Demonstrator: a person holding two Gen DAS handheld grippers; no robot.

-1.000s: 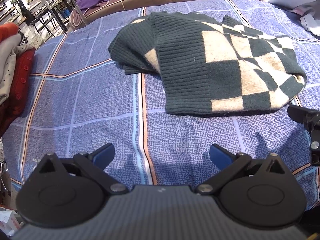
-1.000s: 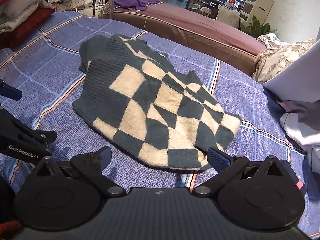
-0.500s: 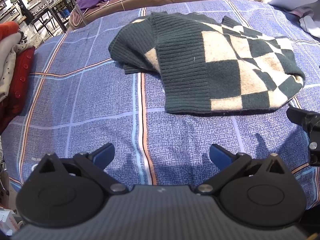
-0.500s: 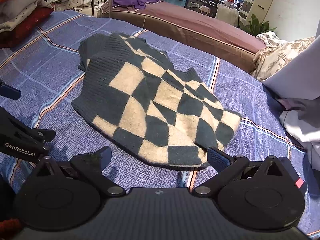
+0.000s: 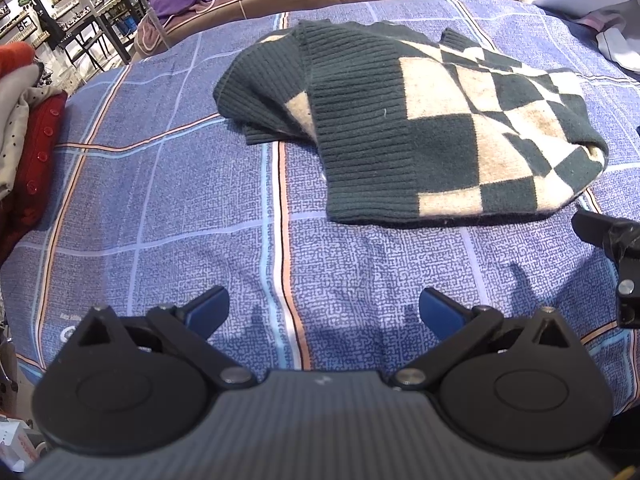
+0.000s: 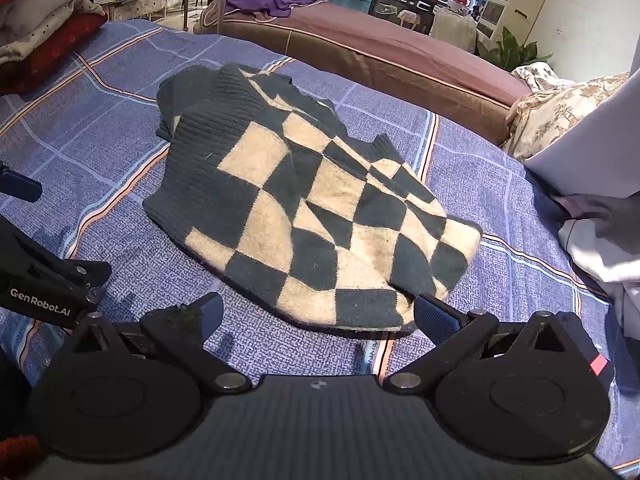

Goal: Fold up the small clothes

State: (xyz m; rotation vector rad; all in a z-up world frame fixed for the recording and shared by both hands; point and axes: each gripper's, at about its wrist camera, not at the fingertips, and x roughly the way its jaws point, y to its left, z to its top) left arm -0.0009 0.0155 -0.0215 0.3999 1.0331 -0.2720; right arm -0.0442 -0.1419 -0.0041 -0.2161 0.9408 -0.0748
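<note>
A dark green and cream checked knit sweater (image 5: pixel 440 128) lies folded over on the blue patterned bedspread (image 5: pixel 168 208). In the right wrist view the sweater (image 6: pixel 312 216) fills the middle, its near hem just ahead of the fingertips. My left gripper (image 5: pixel 324 310) hovers open over bare bedspread, a short way in front of the sweater's ribbed hem, holding nothing. My right gripper (image 6: pixel 316 312) is open too, its right fingertip (image 6: pixel 434 314) close to the sweater's near corner. Each gripper shows at the edge of the other's view.
A stack of red, grey and orange clothes (image 6: pixel 44 20) sits at the left. White and grey fabric (image 6: pixel 600 216) lies at the right edge of the bed. Behind is a brown mattress (image 6: pixel 400 52) with a purple garment (image 6: pixel 272 0).
The right gripper has moved forward towards the sweater's near hem. The left gripper has barely shifted. The sweater lies as before.
</note>
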